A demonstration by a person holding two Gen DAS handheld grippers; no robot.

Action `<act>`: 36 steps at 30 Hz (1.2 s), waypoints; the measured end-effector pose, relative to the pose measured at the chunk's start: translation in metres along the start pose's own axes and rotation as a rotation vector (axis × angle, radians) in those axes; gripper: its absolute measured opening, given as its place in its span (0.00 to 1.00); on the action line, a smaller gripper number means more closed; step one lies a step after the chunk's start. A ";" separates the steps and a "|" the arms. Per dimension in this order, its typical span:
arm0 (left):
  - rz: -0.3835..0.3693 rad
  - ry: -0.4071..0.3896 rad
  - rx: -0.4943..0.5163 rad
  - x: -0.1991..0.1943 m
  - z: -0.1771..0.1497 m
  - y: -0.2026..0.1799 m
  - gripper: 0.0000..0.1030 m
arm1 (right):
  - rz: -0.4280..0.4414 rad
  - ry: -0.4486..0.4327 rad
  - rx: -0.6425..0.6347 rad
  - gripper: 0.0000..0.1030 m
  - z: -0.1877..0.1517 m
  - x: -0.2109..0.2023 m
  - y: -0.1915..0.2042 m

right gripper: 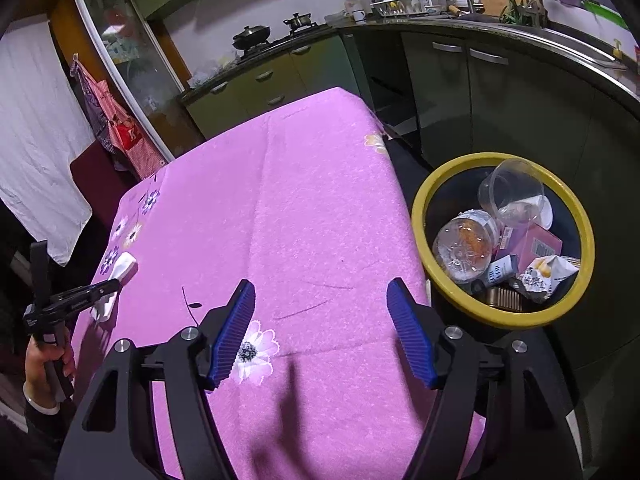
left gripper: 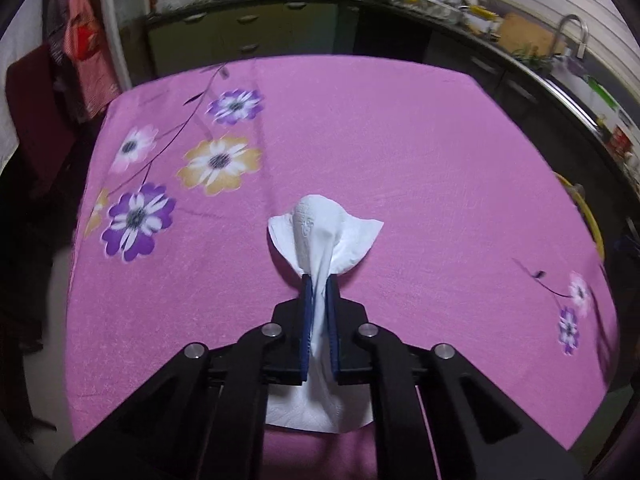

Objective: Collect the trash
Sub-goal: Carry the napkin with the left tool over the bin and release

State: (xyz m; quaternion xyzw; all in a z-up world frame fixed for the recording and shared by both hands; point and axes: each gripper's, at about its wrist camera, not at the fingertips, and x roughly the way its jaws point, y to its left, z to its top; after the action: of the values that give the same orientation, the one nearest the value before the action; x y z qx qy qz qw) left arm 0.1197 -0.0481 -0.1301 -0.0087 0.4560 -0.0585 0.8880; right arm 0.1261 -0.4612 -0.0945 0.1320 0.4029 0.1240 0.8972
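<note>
Left tongs (left gripper: 319, 284) clamp crumpled white paper tissue (left gripper: 320, 232), last item on pink-clothed counter (left gripper: 400, 160). Right tongs (right gripper: 320, 332) wide open, empty. Yellow-rimmed round bin (right gripper: 500, 316) already holds trash; tissue drop outstanding.

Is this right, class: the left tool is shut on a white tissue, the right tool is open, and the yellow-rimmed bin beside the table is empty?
One thing is wrong: the bin is not empty. The right wrist view shows a clear cup, a plastic bottle and wrappers in it. The rest stands: the left tool is shut on the tissue, and the right tool is open.
</note>
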 end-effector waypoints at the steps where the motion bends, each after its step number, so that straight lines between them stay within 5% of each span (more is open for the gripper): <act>1: -0.012 -0.009 0.014 -0.004 0.001 -0.004 0.07 | -0.002 -0.005 0.004 0.66 0.000 -0.002 -0.002; 6: -0.107 -0.059 0.166 -0.031 0.023 -0.049 0.07 | -0.046 -0.049 0.021 0.66 0.003 -0.024 -0.014; 11: -0.285 -0.069 0.375 -0.042 0.059 -0.136 0.07 | -0.148 -0.126 0.086 0.68 -0.001 -0.065 -0.045; 21: -0.558 0.027 0.634 0.002 0.103 -0.321 0.07 | -0.250 -0.182 0.272 0.69 -0.034 -0.115 -0.131; 28: -0.591 0.061 0.800 0.048 0.097 -0.434 0.08 | -0.256 -0.183 0.341 0.69 -0.050 -0.121 -0.164; 36: -0.449 0.065 0.926 0.103 0.084 -0.486 0.11 | -0.259 -0.181 0.379 0.69 -0.056 -0.122 -0.180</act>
State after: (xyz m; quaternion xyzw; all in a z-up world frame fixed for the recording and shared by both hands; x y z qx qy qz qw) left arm 0.2003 -0.5459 -0.1313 0.2895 0.3965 -0.4439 0.7497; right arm 0.0255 -0.6615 -0.1068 0.2558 0.3503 -0.0822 0.8973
